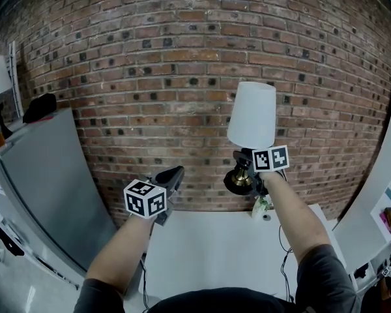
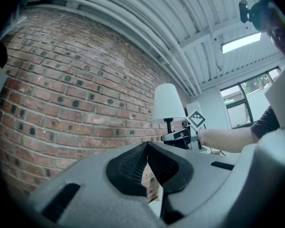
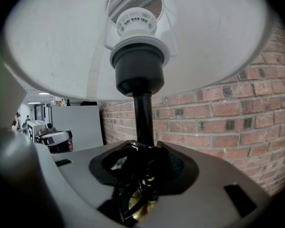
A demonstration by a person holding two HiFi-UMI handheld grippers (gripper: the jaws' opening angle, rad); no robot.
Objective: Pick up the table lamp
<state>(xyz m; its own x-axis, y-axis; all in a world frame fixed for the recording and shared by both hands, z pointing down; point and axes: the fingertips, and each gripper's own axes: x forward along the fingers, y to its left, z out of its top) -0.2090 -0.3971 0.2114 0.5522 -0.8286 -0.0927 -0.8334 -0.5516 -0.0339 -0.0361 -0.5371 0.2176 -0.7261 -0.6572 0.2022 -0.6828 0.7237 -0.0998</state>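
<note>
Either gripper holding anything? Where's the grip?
Right gripper is shut on the table lamp, gripping its black stem below the shade. Left gripper is shut and empty.

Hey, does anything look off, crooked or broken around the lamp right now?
Nothing looks damaged or spilled. The lamp is up off the white table, clamped at its stem in the right gripper, leaning only slightly in the head view. The left gripper is shut and empty.
</note>
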